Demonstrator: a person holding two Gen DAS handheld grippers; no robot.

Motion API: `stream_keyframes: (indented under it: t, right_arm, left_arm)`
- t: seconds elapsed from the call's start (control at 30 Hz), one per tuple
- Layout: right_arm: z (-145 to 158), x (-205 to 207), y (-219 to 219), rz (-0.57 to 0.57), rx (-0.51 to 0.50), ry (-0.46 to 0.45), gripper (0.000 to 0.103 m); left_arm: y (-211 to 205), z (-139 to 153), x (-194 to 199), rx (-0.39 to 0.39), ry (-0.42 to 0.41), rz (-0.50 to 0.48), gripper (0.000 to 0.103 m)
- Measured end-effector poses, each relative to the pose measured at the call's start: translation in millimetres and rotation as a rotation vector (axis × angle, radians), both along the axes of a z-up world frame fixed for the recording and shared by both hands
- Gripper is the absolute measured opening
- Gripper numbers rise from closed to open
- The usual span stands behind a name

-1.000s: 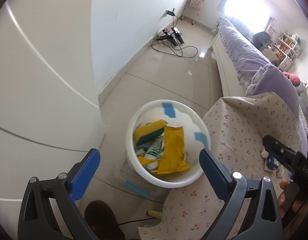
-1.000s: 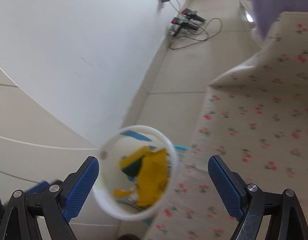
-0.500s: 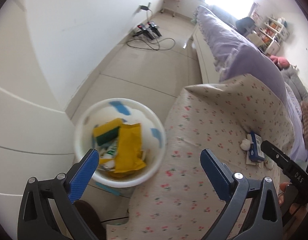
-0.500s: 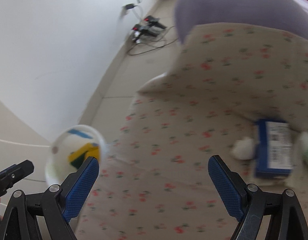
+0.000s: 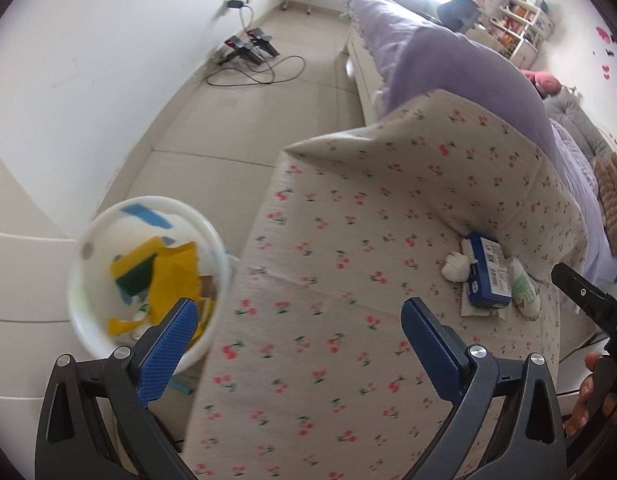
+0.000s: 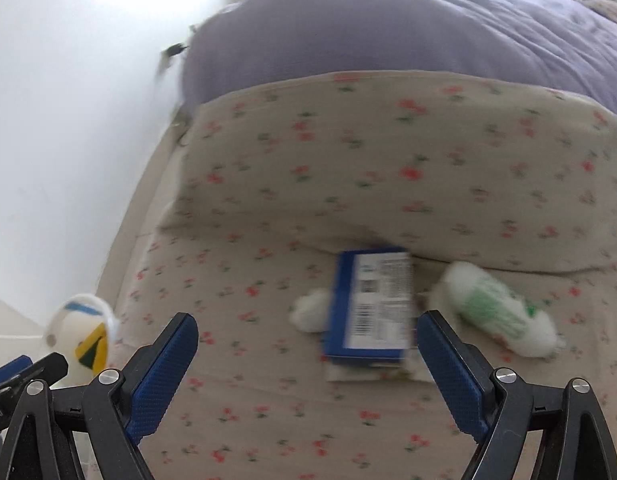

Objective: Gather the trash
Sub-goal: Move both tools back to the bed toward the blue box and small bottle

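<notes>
Bedroom floor, tiled, white wall along one side; a cherry-print cover (image 5: 368, 280) drapes a surface next to a bed with a lilac quilt (image 5: 460, 68).

Left wrist view: left tool (image 5: 296, 340) hangs over the cover, jaws spread wide, nothing between them. A white bin (image 5: 148, 280) sits on the floor just off the cover's left edge, holding yellow and green wrappers. Trash sits at the cover's far right side, near a fold: a blue box (image 5: 486, 276), a white wad (image 5: 456, 266) touching the box's left side, a green-white packet (image 5: 524, 290) just right of the box. The box rests on a flat paper or sachet, type unclear. Right tool's body pokes in at the right edge of this view, fingers of a hand behind it. Cables and chargers lie on the floor by the wall, well away from the bin.

Right wrist view (blurred): right tool (image 6: 308, 360) is over the cover, jaws wide apart and empty. Box lies just ahead, nearer the right jaw; wad on its left, packet on its right. Bin shows small at the lower left, off the cover's edge.

Step, by my read: bin already has some trash; this is the reach for the remaining cluster, right tool leading. Next move likely calls for lowering over the box, lining jaws across its narrow sides, closing, then carrying it to the bin. The box is wide, so jaws need near full spread; the wad touching it may get dragged along.
</notes>
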State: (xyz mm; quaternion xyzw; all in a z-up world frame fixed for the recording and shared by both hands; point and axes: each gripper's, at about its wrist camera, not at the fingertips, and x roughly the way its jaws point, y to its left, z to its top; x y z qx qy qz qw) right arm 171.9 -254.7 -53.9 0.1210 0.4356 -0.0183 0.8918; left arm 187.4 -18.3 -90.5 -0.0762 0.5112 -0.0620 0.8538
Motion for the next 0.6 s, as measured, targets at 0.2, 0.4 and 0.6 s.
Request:
stream_keyframes:
  t: [0.2, 0.4, 0.6]
  right_arm:
    - [-4, -11, -45, -0.061, -0.038, 0.026, 0.093]
    - [-14, -15, -83, -0.112, -0.088, 0.068, 0.093]
    - [-32, -9, -106, -0.115, -0.138, 0.124, 0.103]
  left_arm:
    - [-34, -2, 8, -0.008, -0.011, -0.033, 0.102]
    - [-71, -8, 16, -0.019, -0.015, -0.066, 0.103]
    - [-107, -22, 23, -0.025, -0.012, -0.097, 0.103]
